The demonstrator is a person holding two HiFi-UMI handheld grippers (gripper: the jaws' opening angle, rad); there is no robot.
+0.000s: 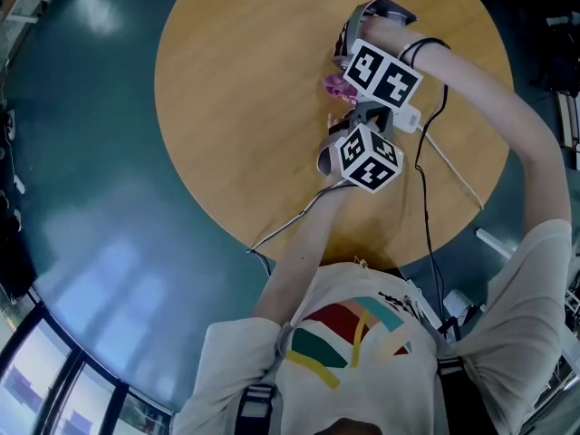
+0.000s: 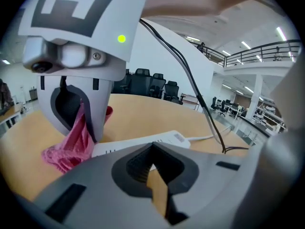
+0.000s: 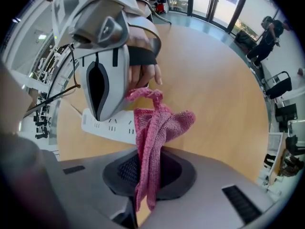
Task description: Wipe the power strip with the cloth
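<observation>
A white power strip (image 1: 409, 117) lies on the round wooden table (image 1: 245, 107), mostly hidden under the marker cubes in the head view. My right gripper (image 1: 341, 80) is shut on a pink cloth (image 1: 335, 88). In the right gripper view the cloth (image 3: 157, 123) hangs out of my right gripper (image 3: 150, 159), bunched just above the strip (image 3: 107, 125). My left gripper (image 1: 355, 116) is shut with nothing between its jaws. Its tips (image 2: 151, 149) sit right at the strip's near edge (image 2: 143, 143), facing the right gripper (image 2: 80, 127) and the cloth (image 2: 71, 147). Whether they touch the strip I cannot tell.
The strip's white cable (image 1: 453, 170) runs off to the table's right edge. Black cables (image 1: 426, 207) hang from the grippers, and one crosses the left gripper view (image 2: 200, 99). Teal floor (image 1: 82, 198) surrounds the table. Office chairs (image 2: 147, 82) stand far behind.
</observation>
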